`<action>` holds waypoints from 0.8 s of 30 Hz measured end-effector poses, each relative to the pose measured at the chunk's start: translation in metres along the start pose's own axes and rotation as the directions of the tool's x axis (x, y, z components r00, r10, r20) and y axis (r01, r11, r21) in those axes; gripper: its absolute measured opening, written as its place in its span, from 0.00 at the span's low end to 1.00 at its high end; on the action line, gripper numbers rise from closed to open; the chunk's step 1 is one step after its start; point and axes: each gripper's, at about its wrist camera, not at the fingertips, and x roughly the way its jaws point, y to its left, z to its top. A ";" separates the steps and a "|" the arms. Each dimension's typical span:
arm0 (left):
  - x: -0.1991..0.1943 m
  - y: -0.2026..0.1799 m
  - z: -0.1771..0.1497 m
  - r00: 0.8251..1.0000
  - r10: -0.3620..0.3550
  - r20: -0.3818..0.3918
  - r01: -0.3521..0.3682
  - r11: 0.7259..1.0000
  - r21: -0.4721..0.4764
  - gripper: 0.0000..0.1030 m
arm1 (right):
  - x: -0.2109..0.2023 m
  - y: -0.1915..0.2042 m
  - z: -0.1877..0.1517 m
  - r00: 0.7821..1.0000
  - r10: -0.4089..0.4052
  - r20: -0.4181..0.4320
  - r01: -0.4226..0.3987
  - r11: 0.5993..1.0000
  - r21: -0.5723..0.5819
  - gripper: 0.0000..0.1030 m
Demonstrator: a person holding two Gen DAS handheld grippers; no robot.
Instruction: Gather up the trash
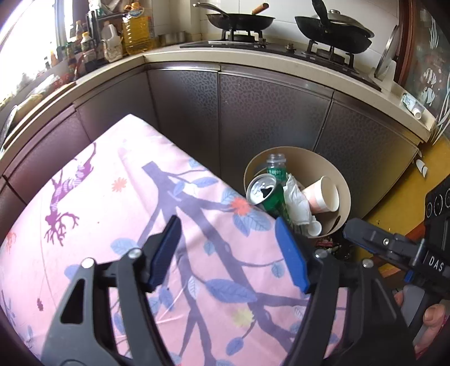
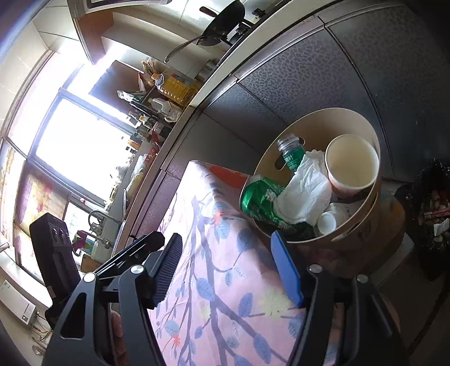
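Your left hand-held gripper (image 1: 229,250) is spread wide with nothing between its blue pads. It hangs over the pink flowered cloth (image 1: 118,214) that covers the table. Your right hand-held gripper (image 2: 230,267) is spread too, and it also holds nothing. In the left wrist view you can see the right one poking in at 4 o'clock, with your fingers (image 1: 433,318) wrapped on its handle.

The trash sits in a round tan bin (image 1: 344,197) just past the table's edge, at about 2 o'clock from your left gripper. The bin stands close to the dark cabinet doors (image 1: 267,112).

Inside the bin, a green can (image 1: 267,194) leans against the rim on the table side, with its opened top showing. A clear bottle with a green label (image 1: 277,166) sticks up behind it at 12 o'clock. A crumpled white tissue (image 1: 295,200) lies in the middle. A paper cup (image 1: 323,194) lies on its side at 3 o'clock from the tissue, and a small white cup (image 1: 315,229) sits low near the front rim.

Up on the stove, two black pans (image 1: 242,21) sit side by side. A big yellow oil bottle (image 1: 137,31) stands at 9 o'clock from them.
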 end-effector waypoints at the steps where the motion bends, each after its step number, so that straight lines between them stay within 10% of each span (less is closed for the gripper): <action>1: -0.005 0.001 -0.003 1.000 0.001 0.009 -0.001 1.000 -0.004 0.69 | -0.003 0.004 -0.003 1.000 -0.003 0.002 0.003 1.000 -0.001 0.61; 24: -0.097 0.044 -0.048 0.984 0.114 0.141 -0.103 0.991 -0.084 0.94 | 0.010 0.087 -0.043 0.996 -0.066 -0.062 0.060 0.993 -0.106 0.75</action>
